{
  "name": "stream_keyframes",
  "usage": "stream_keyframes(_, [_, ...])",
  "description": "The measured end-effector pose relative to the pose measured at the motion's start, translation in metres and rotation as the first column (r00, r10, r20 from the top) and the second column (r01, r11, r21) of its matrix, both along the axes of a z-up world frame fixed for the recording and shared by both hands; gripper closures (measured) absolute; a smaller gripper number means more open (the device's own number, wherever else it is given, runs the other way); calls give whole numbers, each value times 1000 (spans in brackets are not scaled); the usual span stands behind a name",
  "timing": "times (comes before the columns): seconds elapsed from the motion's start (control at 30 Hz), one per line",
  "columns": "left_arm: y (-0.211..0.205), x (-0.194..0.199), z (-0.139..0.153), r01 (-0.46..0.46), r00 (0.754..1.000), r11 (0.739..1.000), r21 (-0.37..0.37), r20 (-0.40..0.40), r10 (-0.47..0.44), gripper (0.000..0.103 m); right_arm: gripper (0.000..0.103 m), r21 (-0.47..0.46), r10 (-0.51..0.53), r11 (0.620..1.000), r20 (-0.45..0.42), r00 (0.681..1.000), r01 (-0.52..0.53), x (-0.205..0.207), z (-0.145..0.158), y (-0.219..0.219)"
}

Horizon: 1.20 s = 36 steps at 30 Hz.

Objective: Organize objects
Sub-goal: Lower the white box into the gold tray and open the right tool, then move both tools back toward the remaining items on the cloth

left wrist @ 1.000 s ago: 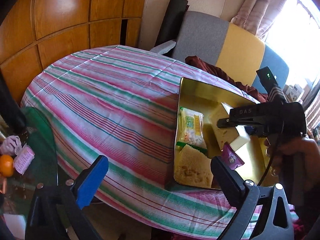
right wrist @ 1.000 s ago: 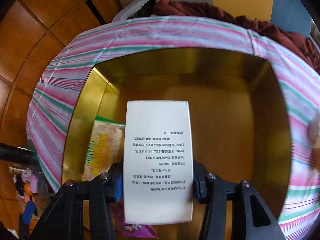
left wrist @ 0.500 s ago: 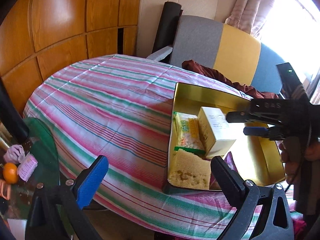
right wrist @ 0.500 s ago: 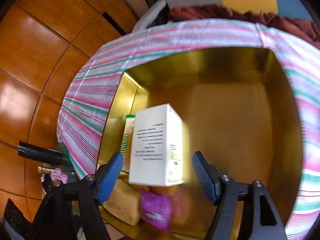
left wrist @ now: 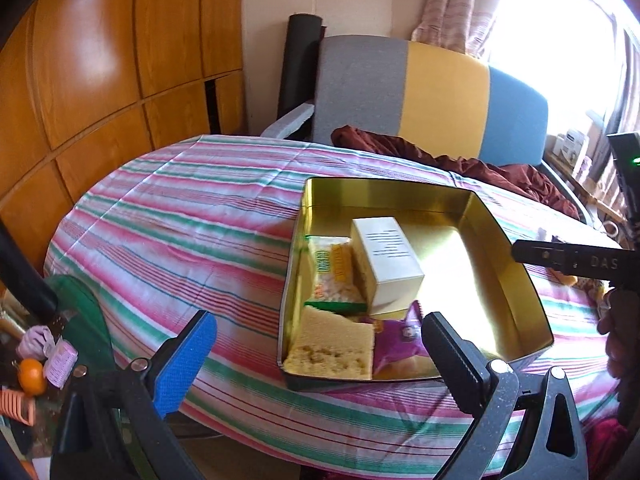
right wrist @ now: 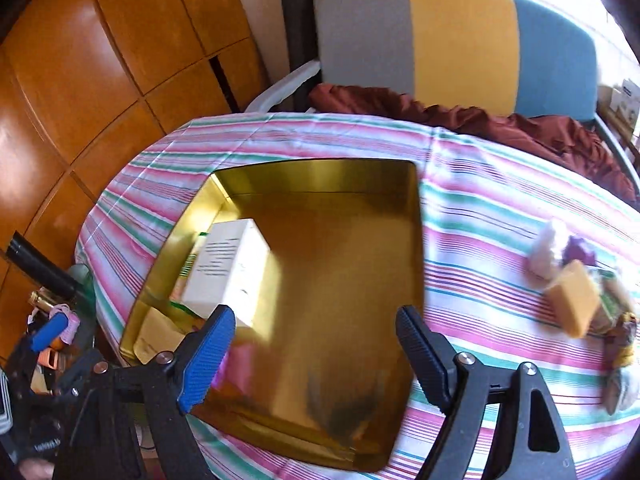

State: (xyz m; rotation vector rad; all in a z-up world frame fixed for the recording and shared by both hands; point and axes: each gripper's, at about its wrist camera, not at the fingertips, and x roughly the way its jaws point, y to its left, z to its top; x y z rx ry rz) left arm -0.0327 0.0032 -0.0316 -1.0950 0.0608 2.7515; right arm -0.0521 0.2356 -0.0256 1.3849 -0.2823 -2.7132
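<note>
A gold tin box (left wrist: 508, 248) (right wrist: 320, 184) stands open on the striped tablecloth (left wrist: 180, 232). Inside along its left side lie a white carton (left wrist: 388, 264) (right wrist: 232, 264), a green-and-yellow snack packet (left wrist: 334, 276), a yellow sponge cake slice (left wrist: 332, 348) and a purple wrapper (left wrist: 400, 338). My left gripper (left wrist: 316, 356) is open and empty, low at the tin's near edge. My right gripper (right wrist: 316, 356) is open and empty above the tin's near part; its body shows at the right of the left wrist view (left wrist: 576, 262).
Loose items lie on the cloth right of the tin: a yellow cake piece (right wrist: 574, 298), purple and white wrappers (right wrist: 560, 248). A grey-yellow-blue chair (left wrist: 424, 92) with a dark red cloth (right wrist: 480, 116) stands behind the table. Wooden panels (left wrist: 100, 60) are left; clutter (left wrist: 36, 364) lies below left.
My right gripper opened and let go of the white carton, which now lies in the tin. The gripper then drew back and up to the right. My left gripper rose slightly.
</note>
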Motion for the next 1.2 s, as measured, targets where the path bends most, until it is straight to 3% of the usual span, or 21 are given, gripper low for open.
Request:
stream_keyframes(0.37, [47, 10, 7, 111, 994, 993, -35, -1, -111, 0, 19, 45, -161, 986, -31, 986, 162, 36, 7, 90])
stream_keyframes(0.67, [85, 17, 6, 206, 979, 977, -57, 9, -206, 0, 19, 99, -354, 929, -39, 935, 356, 64, 7, 186])
stream_keyframes(0.77, [98, 18, 7, 249, 968, 967, -45, 12, -249, 0, 19, 105, -450, 885, -50, 891, 453, 76, 4, 227])
stream_keyframes(0.9, [118, 19, 8, 305, 952, 952, -14, 35, -304, 0, 19, 89, -588, 802, -55, 807, 591, 97, -8, 278])
stream_keyframes(1.07, [147, 15, 8, 342, 937, 940, 10, 68, -342, 0, 19, -110, -741, 665, 30, 671, 739, 126, -27, 326])
stream_keyframes(1.2, [176, 11, 9, 385, 917, 923, 30, 101, -386, 0, 19, -197, -774, 611, 55, 630, 767, 140, -29, 341])
